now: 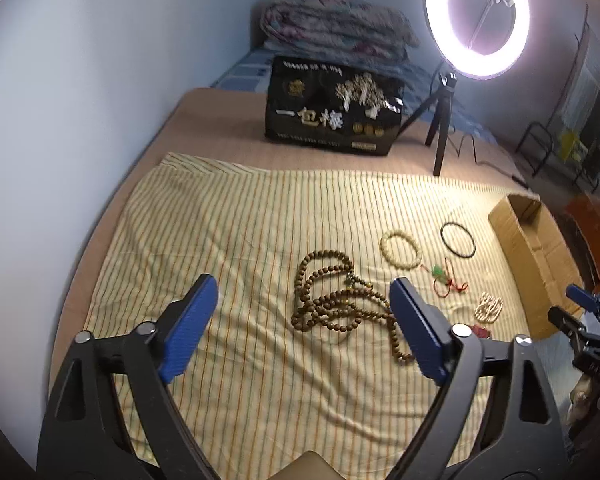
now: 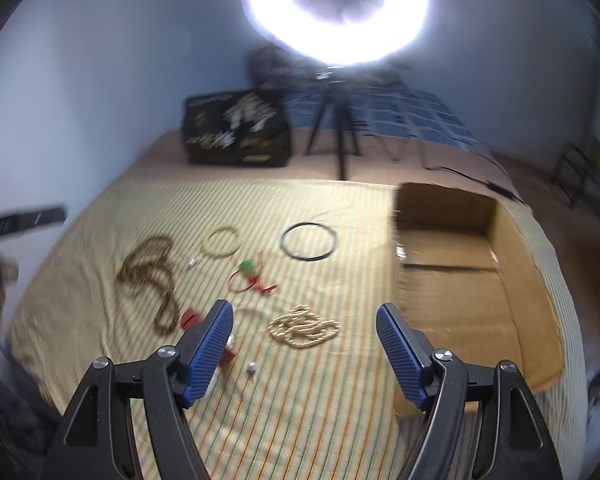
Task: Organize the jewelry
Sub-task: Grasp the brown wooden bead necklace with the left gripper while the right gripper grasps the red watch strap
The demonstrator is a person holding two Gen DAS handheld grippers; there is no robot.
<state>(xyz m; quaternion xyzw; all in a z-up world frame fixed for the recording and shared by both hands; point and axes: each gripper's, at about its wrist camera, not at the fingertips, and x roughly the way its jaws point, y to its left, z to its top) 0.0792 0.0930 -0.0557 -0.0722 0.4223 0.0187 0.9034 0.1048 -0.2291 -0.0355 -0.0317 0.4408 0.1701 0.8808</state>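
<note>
While both claws hang above the striped cloth [image 1: 240, 240], neither holds anything: the left gripper [image 1: 304, 308] has its blue pads spread wide apart, and the right gripper [image 2: 304, 332] is likewise spread, with nothing between its fingers. Going left to right in the left wrist view, a long strand of brown wooden beads [image 1: 332, 300] lies in loose loops on the cloth, partly behind the right-hand pad. Just beyond it sits a cream bead bracelet [image 1: 401, 249], then a thin black ring [image 1: 458, 240], apart from each other. Nearer the camera lie a green pendant on red cord [image 1: 440, 274] and a small heap of pale pearl beads [image 1: 489, 307]; in the right wrist view that heap [image 2: 304, 328] lies between the claw's pads, lower on the cloth. At the far right stands an open cardboard box [image 1: 536, 264], on the cloth's edge. Behind, on the bed, rest a black printed box [image 1: 332, 116] and a lit ring light [image 1: 478, 20] on a tripod.
</note>
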